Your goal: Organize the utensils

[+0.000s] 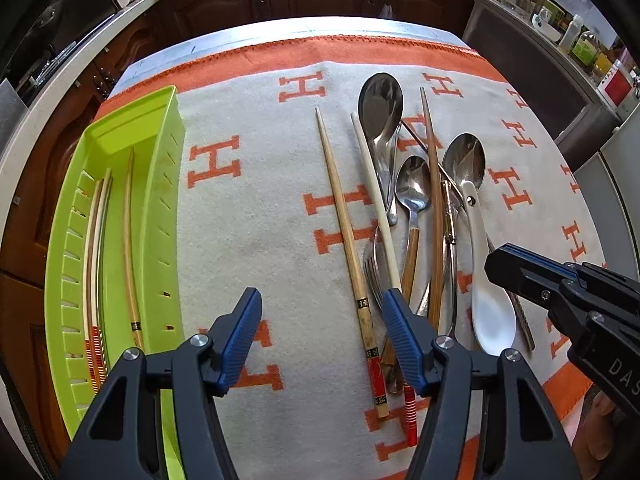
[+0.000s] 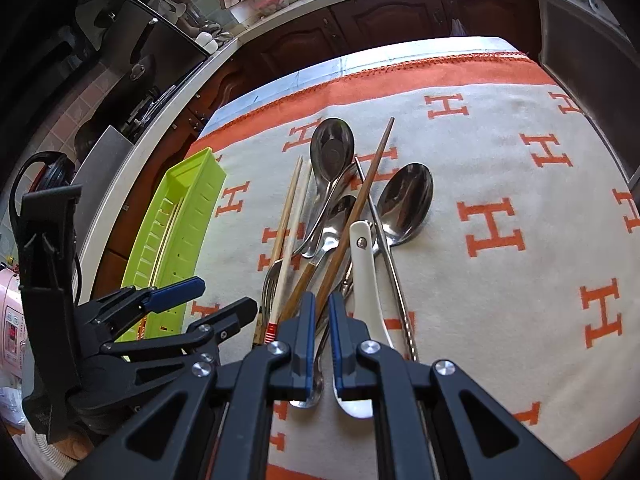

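Left gripper (image 1: 320,320) hovers with jaws apart over a bamboo chopstick (image 1: 344,232); right gripper (image 2: 320,320) clenched, empty.

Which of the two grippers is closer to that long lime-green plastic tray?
The left gripper: it hangs open just beside the lime-green plastic tray, above a lone bamboo chopstick. The right gripper, shut, is farther off, over the utensil pile.

both wrist cams close above the cloth (image 1: 256,208), angled steeply down, sharing utensil pile (image 2: 340,236) & green tray (image 1: 160,184)
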A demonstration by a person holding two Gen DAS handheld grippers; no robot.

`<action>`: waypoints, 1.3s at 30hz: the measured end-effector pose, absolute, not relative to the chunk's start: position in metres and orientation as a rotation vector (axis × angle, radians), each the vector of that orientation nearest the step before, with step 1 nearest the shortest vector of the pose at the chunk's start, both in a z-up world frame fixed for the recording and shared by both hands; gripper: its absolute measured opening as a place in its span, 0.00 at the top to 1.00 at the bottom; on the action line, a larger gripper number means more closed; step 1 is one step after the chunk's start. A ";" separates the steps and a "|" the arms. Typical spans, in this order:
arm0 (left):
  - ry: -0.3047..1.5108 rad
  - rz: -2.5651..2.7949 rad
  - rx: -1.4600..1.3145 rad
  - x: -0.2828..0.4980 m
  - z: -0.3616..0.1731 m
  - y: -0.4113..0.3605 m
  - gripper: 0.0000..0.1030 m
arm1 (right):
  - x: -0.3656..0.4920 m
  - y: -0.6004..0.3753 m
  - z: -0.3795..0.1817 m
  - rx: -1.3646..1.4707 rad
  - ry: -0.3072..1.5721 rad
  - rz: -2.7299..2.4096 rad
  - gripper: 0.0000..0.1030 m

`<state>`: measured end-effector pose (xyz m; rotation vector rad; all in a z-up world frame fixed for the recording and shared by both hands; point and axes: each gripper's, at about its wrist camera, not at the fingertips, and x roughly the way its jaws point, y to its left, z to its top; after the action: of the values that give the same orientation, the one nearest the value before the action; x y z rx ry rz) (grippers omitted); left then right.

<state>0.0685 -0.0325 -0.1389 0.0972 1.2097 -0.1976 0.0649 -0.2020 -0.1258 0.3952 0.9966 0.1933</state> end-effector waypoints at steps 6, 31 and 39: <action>1.210 -0.229 0.091 0.071 -0.142 -0.035 0.41 | 0.066 -0.203 -0.128 0.400 1.001 0.197 0.93; 1.299 -0.251 -0.025 0.073 -0.154 -0.016 0.61 | 0.062 -0.200 -0.125 0.381 0.993 0.201 0.93; 1.285 -0.253 0.020 0.076 -0.157 -0.026 0.61 | 0.062 -0.200 -0.125 0.378 0.999 0.210 0.93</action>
<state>0.0764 -0.0265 -0.1566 0.0198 1.2848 -0.2528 0.0622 -0.1996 -0.1247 0.3777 0.9993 0.2103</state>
